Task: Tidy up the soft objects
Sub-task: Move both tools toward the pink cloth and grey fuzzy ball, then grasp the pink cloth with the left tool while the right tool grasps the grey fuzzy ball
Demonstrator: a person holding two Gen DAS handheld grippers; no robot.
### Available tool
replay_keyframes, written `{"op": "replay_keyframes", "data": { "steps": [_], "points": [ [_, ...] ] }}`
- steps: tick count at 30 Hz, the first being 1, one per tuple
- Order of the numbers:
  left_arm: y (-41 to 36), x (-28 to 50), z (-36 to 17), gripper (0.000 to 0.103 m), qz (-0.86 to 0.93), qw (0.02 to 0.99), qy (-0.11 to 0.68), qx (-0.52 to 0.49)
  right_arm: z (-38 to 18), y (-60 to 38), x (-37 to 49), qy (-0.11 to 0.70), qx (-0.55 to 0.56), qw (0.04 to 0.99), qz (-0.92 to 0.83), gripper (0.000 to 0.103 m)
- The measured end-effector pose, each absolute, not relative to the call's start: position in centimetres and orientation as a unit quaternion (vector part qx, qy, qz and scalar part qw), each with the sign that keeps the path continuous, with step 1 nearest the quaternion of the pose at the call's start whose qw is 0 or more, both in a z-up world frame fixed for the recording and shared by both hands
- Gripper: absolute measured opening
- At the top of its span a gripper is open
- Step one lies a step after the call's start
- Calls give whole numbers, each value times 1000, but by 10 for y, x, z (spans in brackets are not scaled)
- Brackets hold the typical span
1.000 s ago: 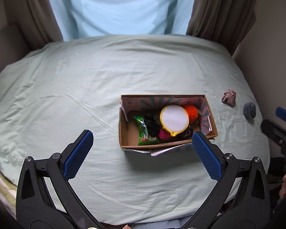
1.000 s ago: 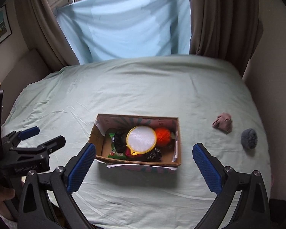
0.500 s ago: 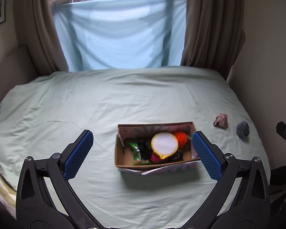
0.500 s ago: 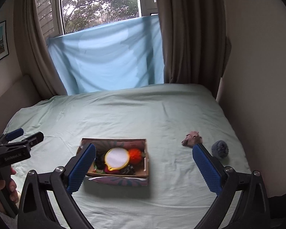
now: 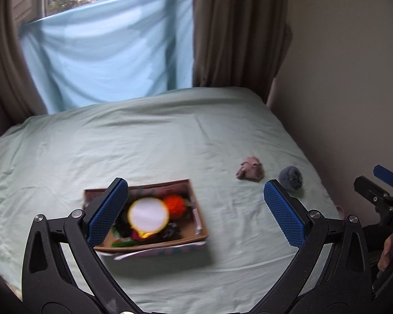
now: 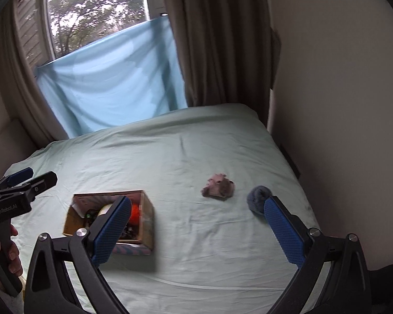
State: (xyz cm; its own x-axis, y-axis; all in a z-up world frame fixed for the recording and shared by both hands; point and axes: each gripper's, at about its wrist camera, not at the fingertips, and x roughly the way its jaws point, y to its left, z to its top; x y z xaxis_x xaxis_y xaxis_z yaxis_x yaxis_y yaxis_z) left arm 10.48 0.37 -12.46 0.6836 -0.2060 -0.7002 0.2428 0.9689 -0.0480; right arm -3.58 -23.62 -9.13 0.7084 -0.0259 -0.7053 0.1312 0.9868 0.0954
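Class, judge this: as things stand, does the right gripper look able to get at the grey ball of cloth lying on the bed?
Probably yes. The right gripper is open and empty, and the grey ball lies bare on the sheet, apart from the pink cloth, with nothing between.

One cardboard box (image 5: 154, 246) sits on the one bed (image 5: 144, 141). Inside it can be counted one round white-faced thing with a yellow rim (image 5: 148, 213), one orange ball (image 5: 174, 204) and one green packet (image 5: 121, 240); the dark things under them are too blurred to count. Two loose soft things lie outside the box: one pink bundle (image 5: 250, 168) and one grey ball (image 5: 290, 177). Two tongs are in sight, the left (image 5: 196, 212) and the right (image 6: 195, 231), both wide apart and empty.
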Motion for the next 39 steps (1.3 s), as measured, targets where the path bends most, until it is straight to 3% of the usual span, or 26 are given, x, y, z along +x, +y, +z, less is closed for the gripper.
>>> {"op": "replay_keyframes", "data": {
  "steps": [8,21,28,37,39],
  "points": [
    [-97,147,-168,103,-167,901,397,47,-128,-315,-12,410,81,906,-69,101],
    [-225,250,-319,103,-196,844,492,85,-251,-402,75,486,112,865,-57,101],
    [-269,298,-395,103,-221,816,516,139,-327,-427,120,523,142,838,-66,101],
    [-289,335,-465,102,-220,794,547,150,-376,-434,143,553,184,811,-60,101],
    [-291,340,-475,99,-223,790,551,151,-386,-437,148,556,190,807,-56,97]
  ]
}}
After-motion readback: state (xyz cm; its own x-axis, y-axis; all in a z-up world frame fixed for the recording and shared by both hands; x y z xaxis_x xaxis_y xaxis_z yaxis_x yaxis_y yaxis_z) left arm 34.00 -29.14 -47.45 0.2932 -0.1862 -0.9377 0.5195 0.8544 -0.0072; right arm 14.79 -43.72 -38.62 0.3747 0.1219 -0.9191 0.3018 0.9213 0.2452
